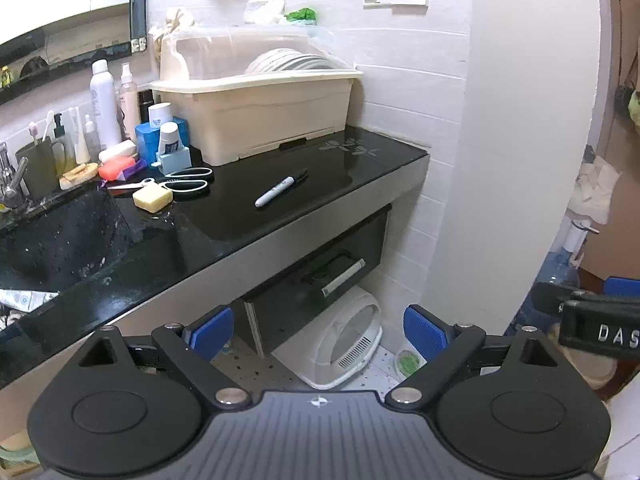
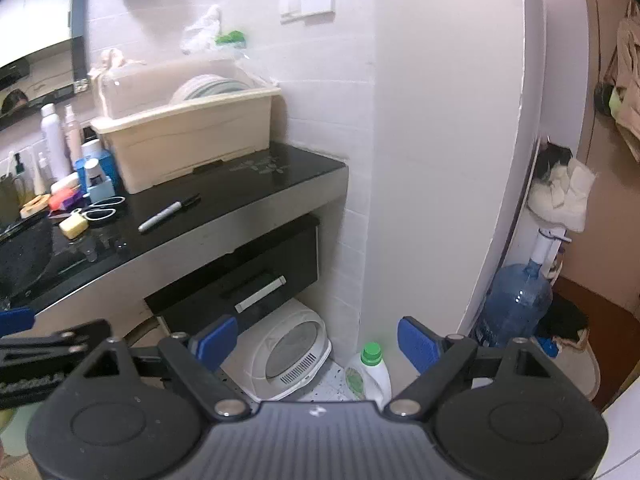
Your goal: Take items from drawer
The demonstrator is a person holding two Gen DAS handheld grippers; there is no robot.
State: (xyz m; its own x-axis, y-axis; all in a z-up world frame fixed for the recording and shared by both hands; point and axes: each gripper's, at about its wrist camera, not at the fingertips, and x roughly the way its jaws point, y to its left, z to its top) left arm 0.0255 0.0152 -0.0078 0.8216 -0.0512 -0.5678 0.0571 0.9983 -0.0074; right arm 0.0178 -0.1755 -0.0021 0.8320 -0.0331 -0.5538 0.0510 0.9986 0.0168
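Note:
A black drawer with a silver bar handle hangs under the black countertop; it looks shut or nearly shut. It also shows in the right wrist view with its handle. My left gripper is open and empty, held back from the drawer front. My right gripper is open and empty, to the right of the left one, also short of the drawer. A marker lies on the countertop.
A beige dish rack with plates stands at the back. Scissors, soap and bottles sit by the sink. A white appliance stands under the drawer. A detergent bottle and a water jug stand on the floor.

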